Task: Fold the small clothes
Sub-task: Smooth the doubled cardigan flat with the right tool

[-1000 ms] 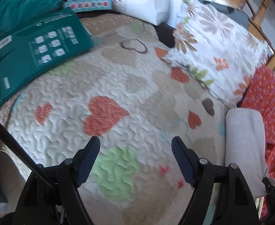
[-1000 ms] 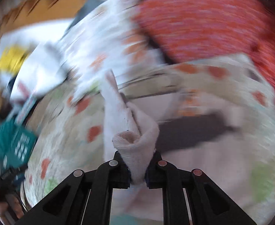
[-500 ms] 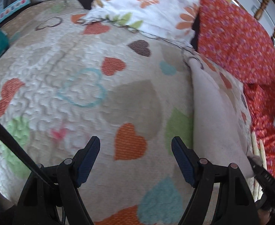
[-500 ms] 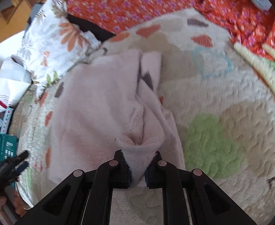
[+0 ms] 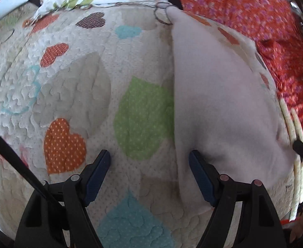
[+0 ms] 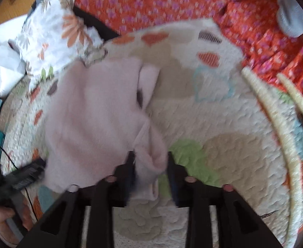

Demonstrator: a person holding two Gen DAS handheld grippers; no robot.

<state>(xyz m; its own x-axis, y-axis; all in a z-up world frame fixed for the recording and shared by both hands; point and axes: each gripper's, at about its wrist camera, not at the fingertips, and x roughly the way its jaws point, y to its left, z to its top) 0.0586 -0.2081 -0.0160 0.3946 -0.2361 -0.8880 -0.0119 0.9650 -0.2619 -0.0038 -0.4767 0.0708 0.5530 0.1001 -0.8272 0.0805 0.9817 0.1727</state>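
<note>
Hovering wide apart over the heart quilt (image 5: 72, 95), the left gripper (image 5: 149, 165) now reaches the pink garment (image 5: 219, 107) at 3 o'clock; the right gripper (image 6: 150, 165) (earlier pinching it) has parted its fingers.

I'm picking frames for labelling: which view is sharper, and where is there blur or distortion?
Left wrist view: mostly sharp, quilt stitching crisp, fisheye bending at the edges. Right wrist view: motion-blurred throughout, pink garment and right gripper smeared.
</note>
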